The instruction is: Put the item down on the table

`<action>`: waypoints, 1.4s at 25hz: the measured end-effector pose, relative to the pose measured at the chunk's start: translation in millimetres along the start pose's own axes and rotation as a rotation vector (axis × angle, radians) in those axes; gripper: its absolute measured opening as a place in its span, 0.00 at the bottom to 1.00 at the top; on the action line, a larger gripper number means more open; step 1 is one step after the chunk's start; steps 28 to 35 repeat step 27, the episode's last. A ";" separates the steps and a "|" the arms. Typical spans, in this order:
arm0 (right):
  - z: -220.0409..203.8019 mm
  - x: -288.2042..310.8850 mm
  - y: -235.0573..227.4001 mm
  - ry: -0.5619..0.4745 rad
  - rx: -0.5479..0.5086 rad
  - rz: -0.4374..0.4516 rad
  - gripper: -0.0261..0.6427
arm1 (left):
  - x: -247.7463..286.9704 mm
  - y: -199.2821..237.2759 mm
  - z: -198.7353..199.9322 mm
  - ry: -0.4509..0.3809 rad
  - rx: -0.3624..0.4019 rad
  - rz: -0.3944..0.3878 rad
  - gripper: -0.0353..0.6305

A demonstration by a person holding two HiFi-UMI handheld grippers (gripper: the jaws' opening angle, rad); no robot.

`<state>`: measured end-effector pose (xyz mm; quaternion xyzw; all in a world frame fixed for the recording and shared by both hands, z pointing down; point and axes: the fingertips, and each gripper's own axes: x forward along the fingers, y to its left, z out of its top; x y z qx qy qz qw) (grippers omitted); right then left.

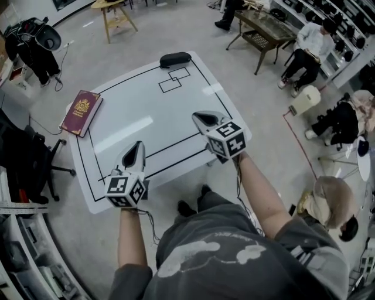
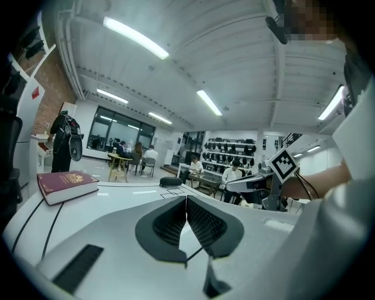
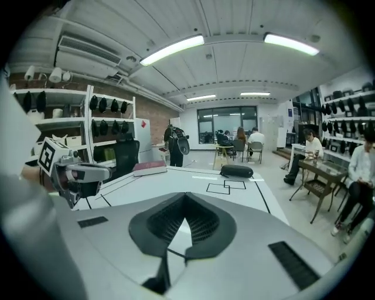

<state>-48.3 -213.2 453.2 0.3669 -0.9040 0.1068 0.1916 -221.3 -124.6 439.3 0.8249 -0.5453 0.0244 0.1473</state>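
A dark red book (image 1: 82, 111) lies on the left edge of the white table (image 1: 152, 117), partly overhanging it. At the far edge rests a black oblong case (image 1: 175, 59), just beyond two small squares drawn in black. My left gripper (image 1: 139, 145) hovers over the near left part of the table, jaws shut and empty. Over the near right part my right gripper (image 1: 197, 115) is also shut with nothing between its jaws. In the left gripper view the book (image 2: 67, 183) is at left and the case (image 2: 171, 181) far ahead. The right gripper view shows the case (image 3: 236, 171) and the book (image 3: 149, 168).
Black lines mark a large rectangle on the table. An office chair (image 1: 29, 158) stands close to the table's left side. Further off are a wooden stool (image 1: 117, 17), a glass-topped table (image 1: 263, 29) and seated people (image 1: 307, 50) at the right.
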 end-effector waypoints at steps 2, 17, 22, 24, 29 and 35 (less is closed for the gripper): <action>-3.6 -6.3 12.0 -0.003 0.019 0.015 0.04 | -6.8 -4.6 -3.2 -0.004 -0.004 -0.005 0.06; -56.8 -122.8 52.6 -0.003 0.033 0.093 0.04 | -56.4 -115.6 -33.7 0.006 -0.016 0.004 0.06; -70.6 -175.9 57.2 -0.017 0.014 0.076 0.04 | -82.9 -165.4 -36.9 -0.007 0.008 -0.007 0.06; -76.6 -196.3 59.0 -0.020 0.009 0.077 0.04 | -93.6 -183.1 -39.0 -0.014 0.012 -0.008 0.06; -81.5 -226.9 61.6 -0.040 0.007 0.076 0.04 | -109.1 -209.7 -43.8 -0.020 0.020 -0.009 0.06; -81.5 -226.9 61.6 -0.040 0.007 0.076 0.04 | -109.1 -209.7 -43.8 -0.020 0.020 -0.009 0.06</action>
